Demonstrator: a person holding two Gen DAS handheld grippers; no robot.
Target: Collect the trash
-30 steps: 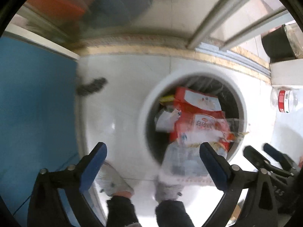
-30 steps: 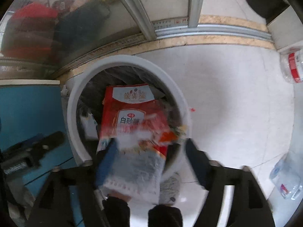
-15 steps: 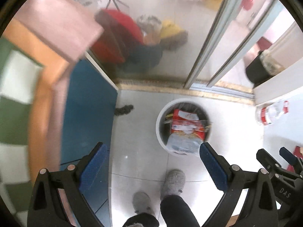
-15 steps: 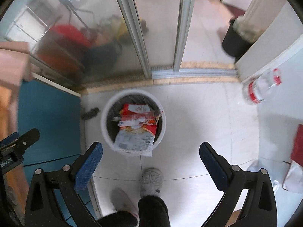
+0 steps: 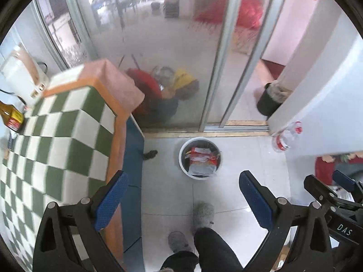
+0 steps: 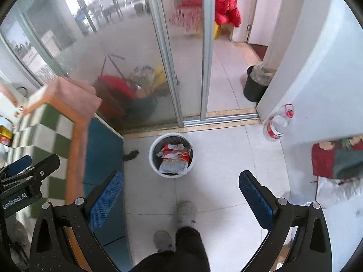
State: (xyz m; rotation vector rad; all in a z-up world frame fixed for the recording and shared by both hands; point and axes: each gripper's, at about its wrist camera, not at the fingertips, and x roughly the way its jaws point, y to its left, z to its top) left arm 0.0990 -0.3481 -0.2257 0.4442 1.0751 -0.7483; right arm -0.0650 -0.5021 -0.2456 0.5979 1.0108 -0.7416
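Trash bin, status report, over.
Both hand-held grippers open, empty, high above floor. White trash bin holds red wrappers. Plastic bottle lies uncollected by wall.

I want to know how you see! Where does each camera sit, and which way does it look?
Left wrist: sits on the left claw, held high, looking down at the white bin on the floor; its blue fingers, the person's slippers and the right claw show.
Right wrist: sits on the right claw, looking down too; slippers and the left claw show.
Both share the bin, the plastic bottle and the checkered table.
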